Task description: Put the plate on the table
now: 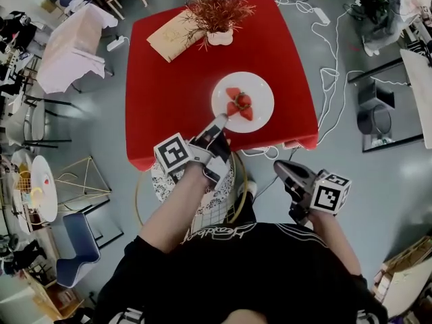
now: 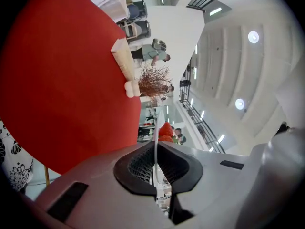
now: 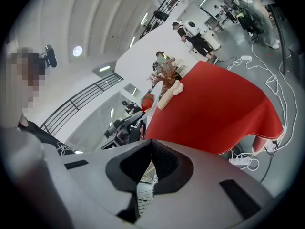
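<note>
White plate [image 2: 156, 137] edge-on, clamped in left gripper [image 2: 157, 171]; strawberries [image 2: 166, 129] partly hidden.

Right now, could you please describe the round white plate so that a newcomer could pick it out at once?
Find the square red table; at its near right part is the round white plate, its near rim pinched by the left gripper. It alone carries red strawberries, unlike the white vase of dried twigs and the flat tan board at the far edge.
</note>
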Action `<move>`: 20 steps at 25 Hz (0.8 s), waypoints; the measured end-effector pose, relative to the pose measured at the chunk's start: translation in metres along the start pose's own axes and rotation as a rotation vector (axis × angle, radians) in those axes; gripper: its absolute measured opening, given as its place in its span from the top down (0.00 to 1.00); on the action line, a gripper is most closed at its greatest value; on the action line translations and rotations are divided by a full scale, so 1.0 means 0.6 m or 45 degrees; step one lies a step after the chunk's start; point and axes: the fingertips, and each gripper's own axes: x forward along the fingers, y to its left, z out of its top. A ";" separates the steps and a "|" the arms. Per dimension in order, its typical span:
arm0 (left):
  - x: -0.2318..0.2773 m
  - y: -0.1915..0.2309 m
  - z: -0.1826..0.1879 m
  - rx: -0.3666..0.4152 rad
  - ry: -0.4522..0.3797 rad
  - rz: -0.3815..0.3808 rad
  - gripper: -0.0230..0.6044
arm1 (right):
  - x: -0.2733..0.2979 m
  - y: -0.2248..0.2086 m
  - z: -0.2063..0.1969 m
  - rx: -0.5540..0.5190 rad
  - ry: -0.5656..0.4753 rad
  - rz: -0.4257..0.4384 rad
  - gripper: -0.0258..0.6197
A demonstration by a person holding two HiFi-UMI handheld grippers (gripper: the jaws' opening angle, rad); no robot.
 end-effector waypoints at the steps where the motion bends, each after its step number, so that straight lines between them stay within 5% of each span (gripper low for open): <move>1: 0.006 0.002 0.005 0.003 -0.006 -0.003 0.94 | -0.001 -0.006 -0.002 0.007 0.001 -0.007 0.95; 7: 0.035 0.042 0.022 -0.004 -0.019 0.023 0.94 | 0.000 -0.036 -0.019 0.045 0.013 -0.037 0.95; 20: 0.048 0.184 0.038 -0.081 -0.037 0.284 0.94 | 0.003 -0.046 -0.028 0.081 0.032 -0.039 0.95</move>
